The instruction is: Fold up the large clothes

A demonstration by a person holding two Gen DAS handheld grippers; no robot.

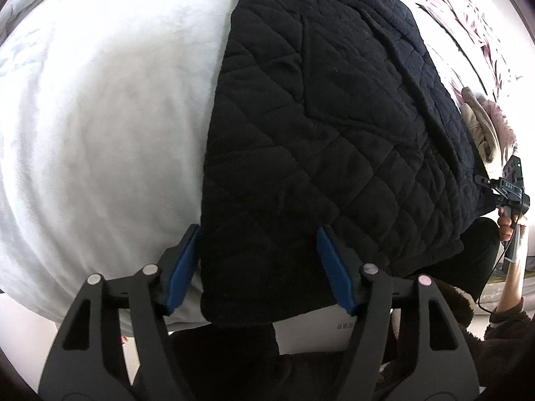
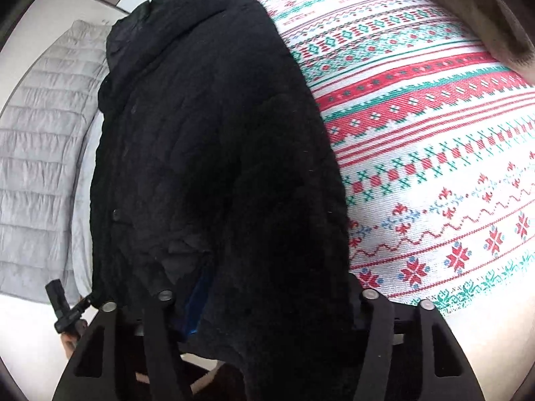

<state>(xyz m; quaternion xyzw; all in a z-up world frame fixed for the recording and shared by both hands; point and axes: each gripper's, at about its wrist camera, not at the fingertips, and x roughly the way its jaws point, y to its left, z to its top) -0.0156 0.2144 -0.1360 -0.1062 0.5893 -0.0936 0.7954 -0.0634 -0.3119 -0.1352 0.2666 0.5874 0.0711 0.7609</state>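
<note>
A black quilted jacket (image 1: 317,117) lies lengthwise on the bed. My left gripper (image 1: 259,260) straddles its near hem corner. One blue pad (image 1: 182,267) sits at the jacket's left edge and the other rests on the fabric, which lies flat and unpinched, so the gripper is open. In the right wrist view the jacket (image 2: 207,153) bulges over my right gripper (image 2: 267,267) and fills the gap between its fingers. A sliver of blue pad (image 2: 197,300) shows against the cloth, and the fingertips are hidden. A hand holds the right gripper (image 1: 501,190) at the jacket's right edge.
A white fleece blanket (image 1: 100,133) covers the bed left of the jacket. A red-and-green patterned cover (image 2: 434,167) lies to its right. A grey quilted garment (image 2: 36,167) lies at the left, and a beige fur-trimmed garment (image 1: 485,127) and pink striped fabric (image 1: 468,16) at the right.
</note>
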